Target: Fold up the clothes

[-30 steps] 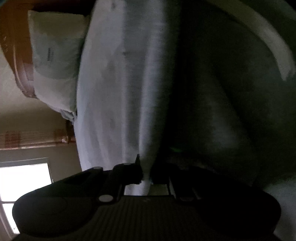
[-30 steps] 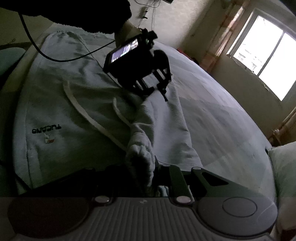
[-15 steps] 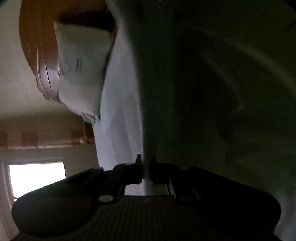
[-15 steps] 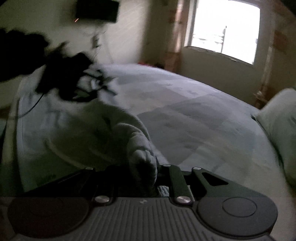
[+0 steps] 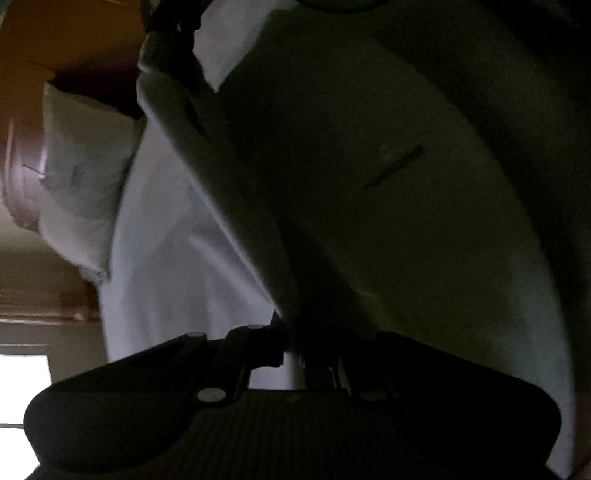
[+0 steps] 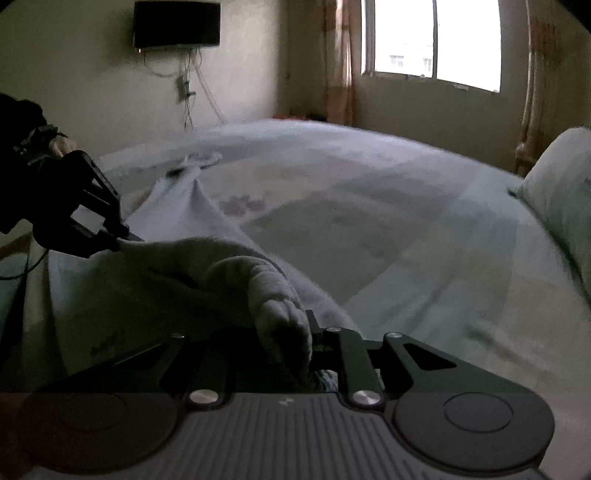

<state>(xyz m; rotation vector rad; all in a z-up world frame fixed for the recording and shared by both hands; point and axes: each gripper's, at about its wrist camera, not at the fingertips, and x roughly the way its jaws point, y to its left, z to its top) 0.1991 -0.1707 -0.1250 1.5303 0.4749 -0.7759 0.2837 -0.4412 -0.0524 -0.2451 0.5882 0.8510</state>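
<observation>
With my left gripper (image 6: 123,236) pinching one edge of the single grey garment (image 6: 177,206) and my right gripper (image 6: 310,339) clamped on its bunched cuff, both lifted over the one bed (image 6: 406,206), I judge a fold mid-carry, needing level, matched travel before lowering; one pillow (image 6: 561,184) right.

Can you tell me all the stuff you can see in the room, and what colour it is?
garment: one, pale grey, lifted over the bed, pinched at two spots
bed: one, grey-blue patterned cover, fills the middle
pillow: one, pale, right edge of the bed
headboard: one, brown wood, behind the pillow
window: one, bright, back wall
curtains: pale orange, beside the window
dark box: one, black, high on the wall
left gripper: black, shut on the garment
right gripper: black, shut on the garment
</observation>
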